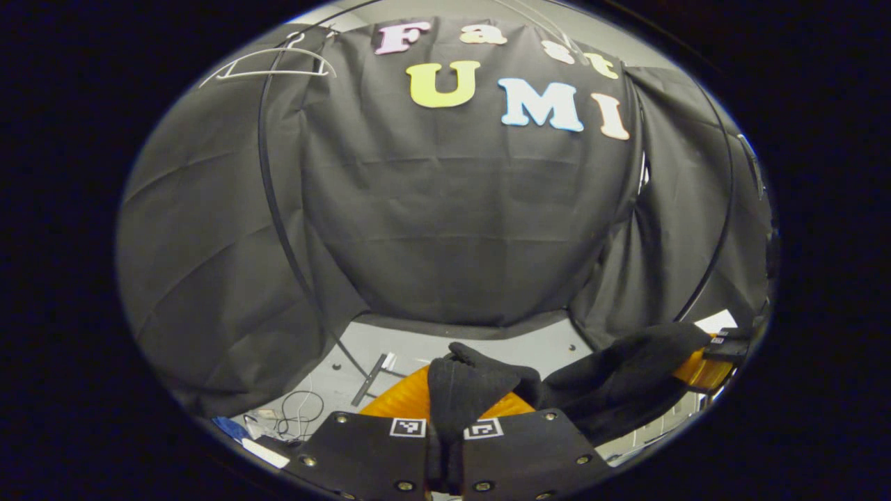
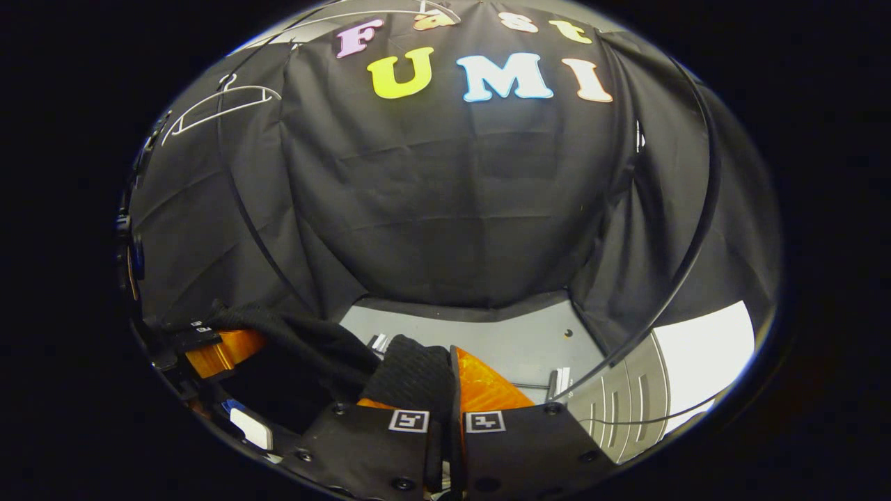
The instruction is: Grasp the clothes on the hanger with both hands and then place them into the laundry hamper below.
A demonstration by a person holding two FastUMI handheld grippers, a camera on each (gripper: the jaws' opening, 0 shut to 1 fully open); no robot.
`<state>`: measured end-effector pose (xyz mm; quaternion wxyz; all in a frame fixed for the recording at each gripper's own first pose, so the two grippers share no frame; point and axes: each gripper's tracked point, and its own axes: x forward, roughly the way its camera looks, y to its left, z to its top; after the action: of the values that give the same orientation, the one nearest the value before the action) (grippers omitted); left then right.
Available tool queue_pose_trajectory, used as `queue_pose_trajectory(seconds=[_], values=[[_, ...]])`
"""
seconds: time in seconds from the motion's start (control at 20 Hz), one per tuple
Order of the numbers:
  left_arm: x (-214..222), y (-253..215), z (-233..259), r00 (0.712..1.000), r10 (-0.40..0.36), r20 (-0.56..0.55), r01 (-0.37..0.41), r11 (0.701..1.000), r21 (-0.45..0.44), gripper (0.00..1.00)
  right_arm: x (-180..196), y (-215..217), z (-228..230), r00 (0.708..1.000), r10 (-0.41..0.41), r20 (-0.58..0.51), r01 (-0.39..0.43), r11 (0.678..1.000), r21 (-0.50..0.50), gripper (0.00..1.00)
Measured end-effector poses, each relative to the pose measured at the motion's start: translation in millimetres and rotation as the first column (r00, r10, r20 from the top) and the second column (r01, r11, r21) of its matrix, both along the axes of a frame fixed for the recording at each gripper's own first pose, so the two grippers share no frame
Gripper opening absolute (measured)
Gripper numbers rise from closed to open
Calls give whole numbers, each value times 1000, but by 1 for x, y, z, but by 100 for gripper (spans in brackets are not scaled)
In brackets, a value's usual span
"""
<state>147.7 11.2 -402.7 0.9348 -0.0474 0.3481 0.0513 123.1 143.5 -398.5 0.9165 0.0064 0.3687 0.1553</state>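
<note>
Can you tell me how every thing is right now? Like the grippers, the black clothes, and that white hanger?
Left hand-held gripper: shut on the black garment.
Right hand-held gripper: shut on the black garment.
Black garment: off the hanger, stretched between the two grippers, sagging a little.
White hanger: bare, hanging high on the rack.
Black rack pole: upright, nothing draped on it.

Both views face the booth wall (image 1: 452, 229) from low, side by side.
</note>
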Motion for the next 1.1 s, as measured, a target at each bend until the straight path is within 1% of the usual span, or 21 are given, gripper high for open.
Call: queue_pose_trajectory(seconds=[0.1,0.15,0.2,0.25,0.3,0.4,0.45,0.5,0.6,0.7,0.75,0.95,1.0,1.05,1.1], values=[[-4,1,-14,999,-1,-41,2,1000,19,6,-2,-6,-9,1000,-10,-22,9,1000,-18,5],[-5,3,-18,998,-2,-58,4,1000,30,6,-4,-7,-14,999,-10,-39,9,1000,-26,10],[-9,3,-23,997,-3,-79,6,999,43,5,-7,-6,-18,998,-7,-56,5,999,-35,7],[-12,2,-27,995,-5,-99,10,999,53,6,-10,-7,-23,997,-5,-74,1,999,-46,17],[-15,-2,-32,993,-15,-120,21,999,49,8,-13,-8,-23,996,0,-86,-5,999,-49,20],[-24,-6,-39,987,-28,-155,35,999,40,12,-21,-10,-28,994,5,-109,-13,997,-70,31],[-27,-6,-40,986,-32,-165,39,998,40,10,-24,-10,-30,993,12,-118,-21,997,-75,43],[-28,-4,-43,985,-35,-167,42,998,38,14,-28,-6,-28,993,20,-116,-27,998,-61,48],[-27,-4,-35,989,-36,-144,42,998,38,47,-28,-5,-23,995,25,-101,-30,998,-50,74],[-30,1,-26,992,-27,-122,34,998,59,80,-26,-5,-21,995,28,-95,-34,998,-60,99],[-29,5,-20,993,-20,-112,28,997,65,96,-25,-6,-19,995,26,-92,-32,998,-62,98],[-28,15,-11,996,9,-90,-2,997,76,96,-24,-7,-12,997,6,-81,-9,999,-44,98],[-28,17,-7,996,12,-83,-6,997,79,96,-24,-6,-10,997,4,-75,-7,999,-43,93],[-28,19,-2,997,11,-78,-5,997,81,96,-22,-6,-6,997,3,-71,-6,999,-45,98],[-28,18,6,998,10,-69,-4,997,83,96,-20,-6,-1,998,1,-63,-3,999,-42,98]])
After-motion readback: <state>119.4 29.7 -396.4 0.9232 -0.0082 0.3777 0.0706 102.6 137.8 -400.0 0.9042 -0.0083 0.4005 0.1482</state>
